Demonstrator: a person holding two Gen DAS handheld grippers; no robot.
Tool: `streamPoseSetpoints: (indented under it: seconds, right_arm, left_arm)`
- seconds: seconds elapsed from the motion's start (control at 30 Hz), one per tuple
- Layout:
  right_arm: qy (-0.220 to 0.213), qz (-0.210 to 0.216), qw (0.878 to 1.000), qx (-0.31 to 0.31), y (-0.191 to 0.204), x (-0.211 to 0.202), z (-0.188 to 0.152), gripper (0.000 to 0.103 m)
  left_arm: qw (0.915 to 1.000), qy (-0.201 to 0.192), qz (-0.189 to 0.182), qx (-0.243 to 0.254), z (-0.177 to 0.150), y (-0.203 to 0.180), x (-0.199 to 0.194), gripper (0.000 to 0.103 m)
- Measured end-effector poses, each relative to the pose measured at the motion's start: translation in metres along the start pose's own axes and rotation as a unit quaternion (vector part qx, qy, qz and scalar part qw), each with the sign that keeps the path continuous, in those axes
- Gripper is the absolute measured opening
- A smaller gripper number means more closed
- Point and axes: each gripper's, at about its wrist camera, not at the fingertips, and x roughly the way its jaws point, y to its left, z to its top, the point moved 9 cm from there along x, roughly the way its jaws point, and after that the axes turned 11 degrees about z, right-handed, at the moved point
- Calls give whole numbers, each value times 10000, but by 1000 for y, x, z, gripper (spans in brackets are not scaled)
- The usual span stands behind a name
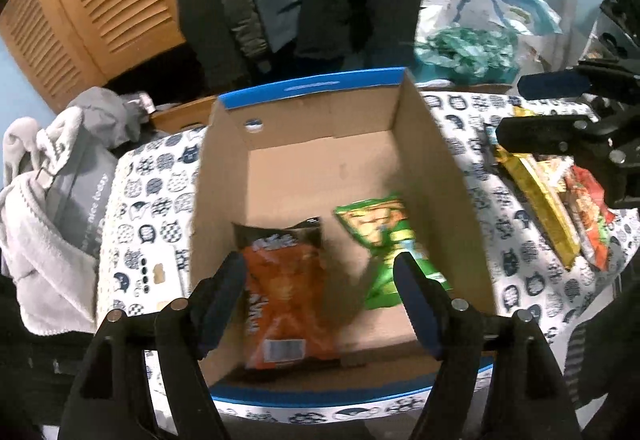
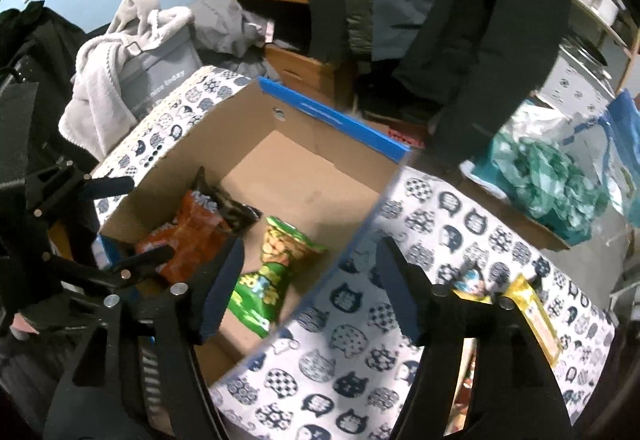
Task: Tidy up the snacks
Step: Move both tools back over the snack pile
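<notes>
Hovering released and empty, left tongs (image 1: 320, 296) stand above the orange packet (image 1: 286, 304); right tongs (image 2: 308, 288), likewise spread, beside the green packet (image 2: 272, 272), both boxed (image 1: 440, 168) for sorting.

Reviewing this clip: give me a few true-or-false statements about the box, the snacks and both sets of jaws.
1. The orange snack bag lies inside the open cardboard box. True.
2. The green snack bag lies on the cat-print cloth. False: it is in the box.
3. The left gripper grips the orange bag. False: its jaws stand open.
4. The right gripper is open and holds nothing. True.
5. Yellow packets lie outside the box. True.
</notes>
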Motion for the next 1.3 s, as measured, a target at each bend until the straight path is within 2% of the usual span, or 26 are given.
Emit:
streamPoseSetpoints:
  seconds: [0.4,0.73,1.3]
  right_arm:
    - [67,-405,9985,366,-62,-43,-58,71]
    - [95,-602,9949,807,-110,-70,-106,71]
    - [498,-620,9867,1419,-170,-67,-204,71]
  left_arm:
    - [9983,22,-434,389,11,-68,-19,77]
    - [9946,217,-703,729,10,-126,-21,77]
    - [9842,386,-838,1511,-2,-218,-12,77]
